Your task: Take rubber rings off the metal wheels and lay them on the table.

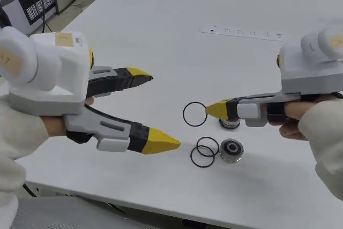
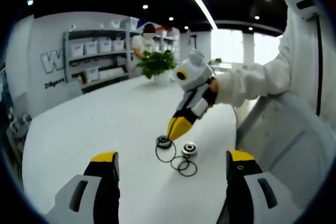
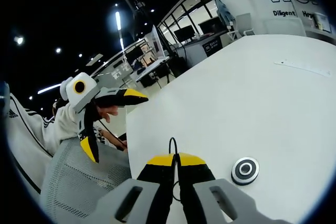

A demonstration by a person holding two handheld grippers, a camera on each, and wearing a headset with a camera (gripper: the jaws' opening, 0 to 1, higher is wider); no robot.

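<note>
The left claw (image 1: 165,110) is sitting at 9 o'clock in the head view and pointing toward 4 o'clock. Its jaws are standing wide apart and gripping nothing. The left hand (image 1: 56,126) is wrapping the handle from below, and the left sleeve (image 1: 16,138) is covering the wrist. The right claw (image 1: 210,110) is sitting at 3 o'clock and pointing toward 9 o'clock, level with the surface. Its jaws are pressing together and pinching the edge of a rubber ring (image 1: 194,114). The right hand (image 1: 293,120) is gripping the handle, and the right sleeve (image 1: 324,143) is covering the forearm.

"diligent" on white wall (image 2: 42,40), big "w" above
</note>
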